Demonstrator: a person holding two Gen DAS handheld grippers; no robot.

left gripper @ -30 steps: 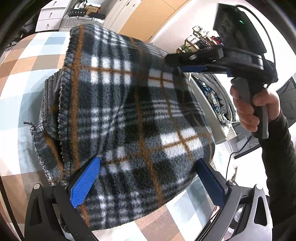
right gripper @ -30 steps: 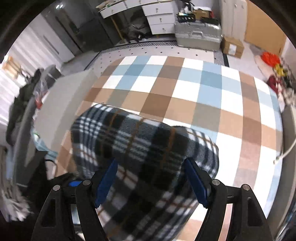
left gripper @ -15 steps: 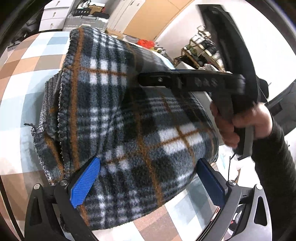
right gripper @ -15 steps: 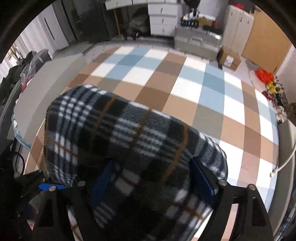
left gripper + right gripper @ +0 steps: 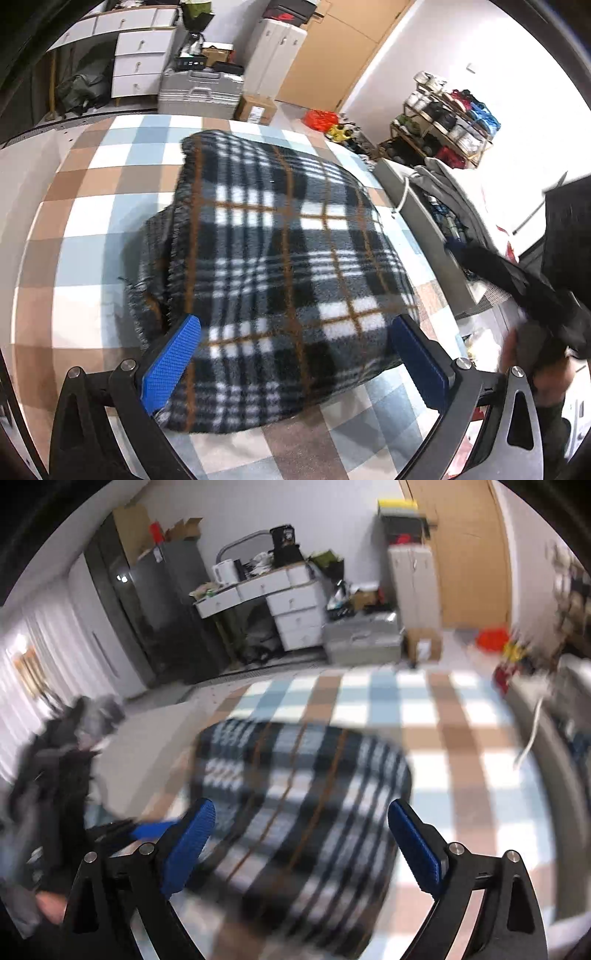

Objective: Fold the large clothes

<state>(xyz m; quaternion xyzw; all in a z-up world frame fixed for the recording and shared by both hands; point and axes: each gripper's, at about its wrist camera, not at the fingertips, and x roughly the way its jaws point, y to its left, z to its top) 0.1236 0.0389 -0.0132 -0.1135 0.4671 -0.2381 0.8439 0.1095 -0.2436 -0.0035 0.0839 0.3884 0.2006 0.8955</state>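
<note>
No writing reads legibly. Your folded black-and-white plaid fleece garment (image 5: 280,266) lies on the checked cloth (image 5: 92,221) beneath both grippers. The left gripper (image 5: 295,365) gapes wide; the right gripper (image 5: 301,843) has just been opening, nothing gripped.

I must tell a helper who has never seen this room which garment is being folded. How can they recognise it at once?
Find the large surface covered in a brown, blue and white checked cloth. On it lies one bulky folded fleece garment. Its black, white and grey plaid with thin orange lines sets it apart from the paler, blockier checks beneath.
</note>
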